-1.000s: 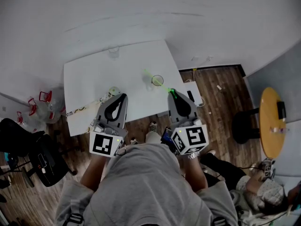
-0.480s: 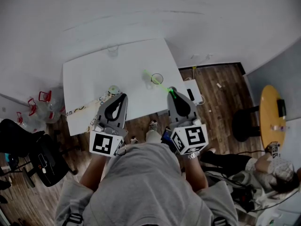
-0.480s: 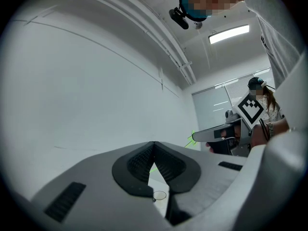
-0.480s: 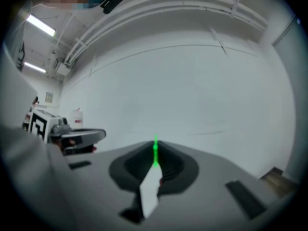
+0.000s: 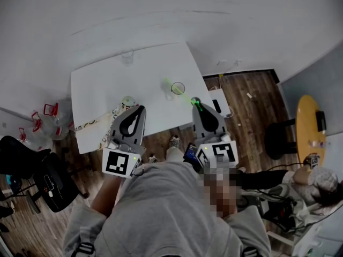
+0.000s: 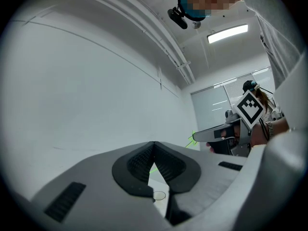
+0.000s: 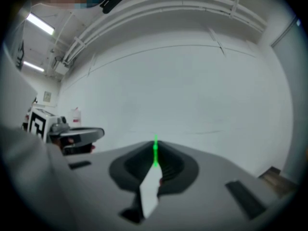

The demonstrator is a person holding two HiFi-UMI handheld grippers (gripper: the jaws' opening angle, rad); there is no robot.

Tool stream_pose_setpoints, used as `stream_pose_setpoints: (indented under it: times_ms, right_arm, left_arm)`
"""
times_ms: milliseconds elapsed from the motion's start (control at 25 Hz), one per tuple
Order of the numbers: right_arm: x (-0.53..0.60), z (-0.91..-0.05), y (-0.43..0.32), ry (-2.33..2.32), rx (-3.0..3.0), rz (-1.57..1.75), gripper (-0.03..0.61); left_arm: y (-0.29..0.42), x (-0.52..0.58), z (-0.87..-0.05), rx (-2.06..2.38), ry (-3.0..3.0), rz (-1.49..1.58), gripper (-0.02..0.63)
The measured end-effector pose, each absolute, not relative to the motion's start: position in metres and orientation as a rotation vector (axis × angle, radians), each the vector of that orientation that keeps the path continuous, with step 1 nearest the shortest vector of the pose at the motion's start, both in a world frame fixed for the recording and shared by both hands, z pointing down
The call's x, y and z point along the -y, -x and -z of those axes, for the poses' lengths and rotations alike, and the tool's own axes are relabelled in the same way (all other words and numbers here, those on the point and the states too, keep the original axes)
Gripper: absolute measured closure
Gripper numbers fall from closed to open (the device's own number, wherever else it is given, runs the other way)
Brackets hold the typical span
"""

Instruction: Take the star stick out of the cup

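The right gripper (image 5: 196, 103) is pinching the thin green star stick (image 5: 186, 96), its lift from the clear plastic cup (image 5: 178, 88) seemingly pending, while the left gripper (image 5: 140, 109) is idling, closed and empty.

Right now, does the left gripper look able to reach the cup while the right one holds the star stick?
Probably yes: bare table lies between the left gripper and the cup, and the star stick leans away toward the right gripper. The left gripper is shut, though.
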State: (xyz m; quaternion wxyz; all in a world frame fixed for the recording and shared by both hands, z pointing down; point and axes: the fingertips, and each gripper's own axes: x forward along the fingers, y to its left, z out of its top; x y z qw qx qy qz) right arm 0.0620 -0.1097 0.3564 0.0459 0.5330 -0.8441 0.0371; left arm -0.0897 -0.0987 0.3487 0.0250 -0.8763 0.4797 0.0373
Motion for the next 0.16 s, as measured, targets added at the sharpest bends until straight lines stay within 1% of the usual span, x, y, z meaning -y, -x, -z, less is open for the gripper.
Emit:
stream_pose_setpoints:
  times_ms: [160]
  right_arm:
    - [0.1067, -0.3611, -0.0655, -1.631, 2.569, -0.129, 0.534]
  left_arm:
    - [0.0872, 0.0954, -0.3496, -1.482, 2.708, -0.108, 0.583]
